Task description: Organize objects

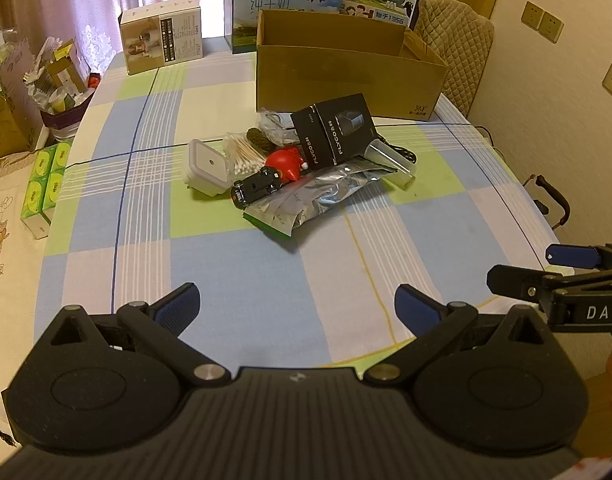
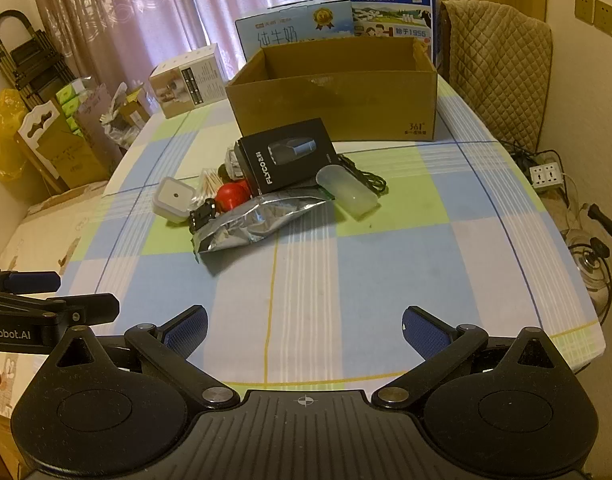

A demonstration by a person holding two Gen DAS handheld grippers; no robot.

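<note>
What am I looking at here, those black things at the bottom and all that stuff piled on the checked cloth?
These are two hand-held tongs, one in each of a person's hands, each with a camera looking along its fingers. The left camera shows the left tongs, and the right camera shows the right tongs. Both stand wide open and hold nothing.

On the checked tablecloth lies a pile: a black FLYCO box, a silver foil pouch, a black toy car, a red toy, cotton swabs, a white square container and a clear plastic tube. Behind it stands an open cardboard box, which looks empty as far as the right view shows.
</note>
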